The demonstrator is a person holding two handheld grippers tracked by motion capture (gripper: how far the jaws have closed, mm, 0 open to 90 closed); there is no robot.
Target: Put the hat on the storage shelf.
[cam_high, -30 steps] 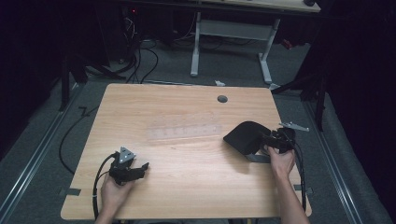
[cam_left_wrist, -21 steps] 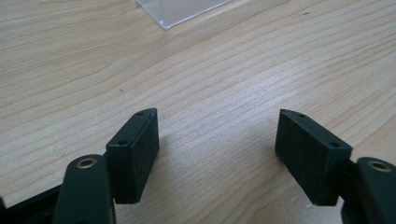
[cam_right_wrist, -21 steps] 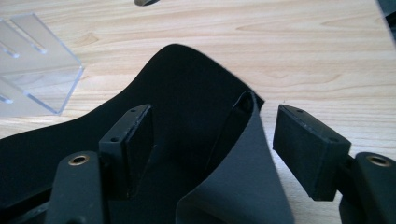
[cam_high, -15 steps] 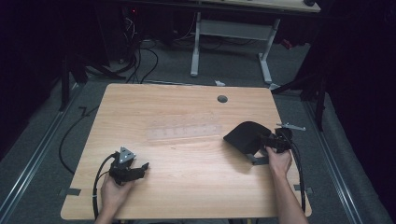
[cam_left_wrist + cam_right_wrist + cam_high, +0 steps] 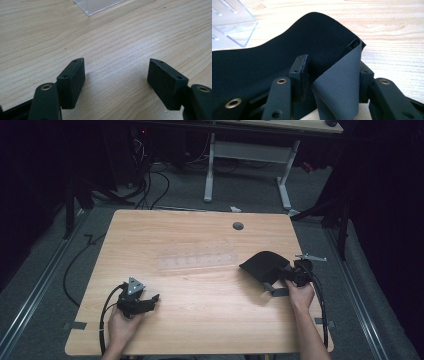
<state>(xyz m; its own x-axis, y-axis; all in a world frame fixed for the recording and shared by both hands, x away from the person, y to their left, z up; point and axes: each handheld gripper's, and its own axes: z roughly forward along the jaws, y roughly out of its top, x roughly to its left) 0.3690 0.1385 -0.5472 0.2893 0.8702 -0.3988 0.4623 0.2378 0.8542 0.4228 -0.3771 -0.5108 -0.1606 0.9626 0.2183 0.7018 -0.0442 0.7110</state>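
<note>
Left gripper [image 5: 150, 299]: black body, grey three-cornered plate on top, black cable looping from its rear. Two black arms with brass-coloured rivets; blocky black jaws with matte pads [image 5: 77, 80], small screw holes along their edges.

Right gripper [image 5: 332, 75]: same black arms, brass-ringed rivets, screw holes; black cable trailing back along the forearm. Forearms bare, no sleeves visible.

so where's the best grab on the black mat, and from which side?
Grip the black mat at its curled-up near-right corner, coming in level from the table's right edge. That corner folds up off the wood, grey underside showing, so both fingers fit around it; the rest looks too flat. The right gripper is there, jaws just been closing, fold between them, apparently not yet pinched.
</note>
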